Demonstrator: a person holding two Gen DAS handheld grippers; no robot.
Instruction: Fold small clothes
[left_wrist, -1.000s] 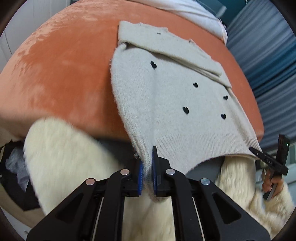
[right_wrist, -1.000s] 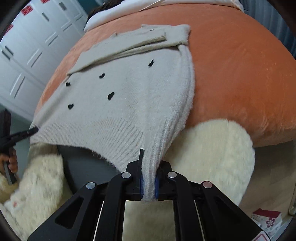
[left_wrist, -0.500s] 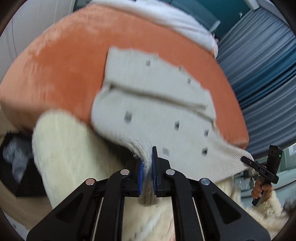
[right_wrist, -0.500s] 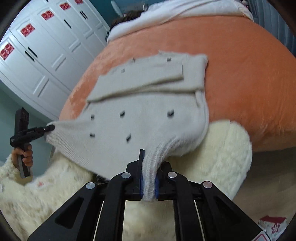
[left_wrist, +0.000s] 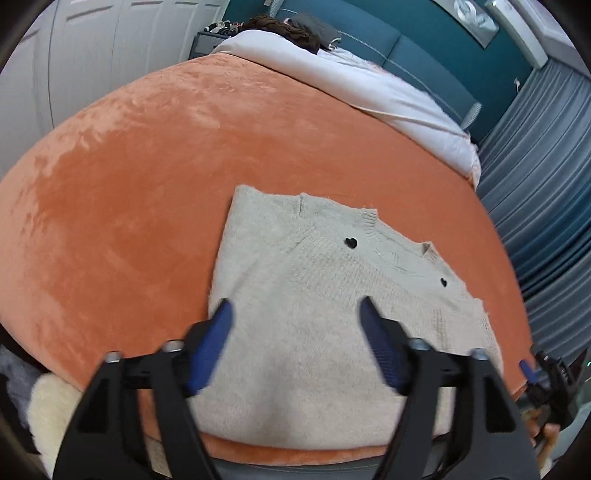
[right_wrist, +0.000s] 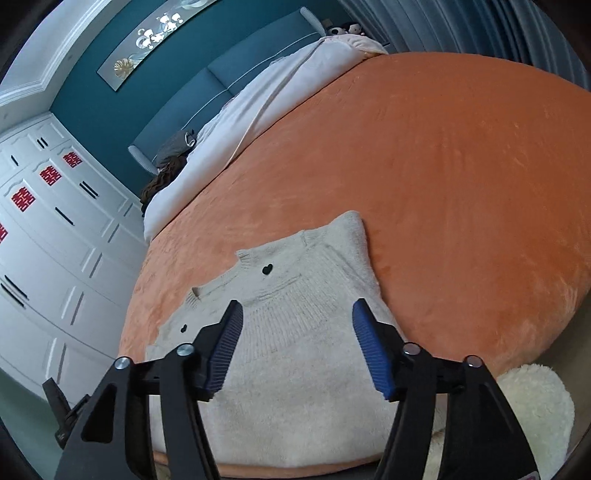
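Left gripper (left_wrist: 295, 314) opening, empty, over folded beige sweater (left_wrist: 332, 295); fingers (left_wrist: 218, 328) blurred.

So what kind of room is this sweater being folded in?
Most likely a bedroom: the beige knitted sweater lies on a bed with an orange plush blanket, below a teal padded headboard and beside white panelled wardrobe doors.

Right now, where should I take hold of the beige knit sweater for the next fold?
Pinch the beige knit sweater at its left side edge, coming in from the bare orange blanket. That edge lies flat and exposed, with nothing on it.
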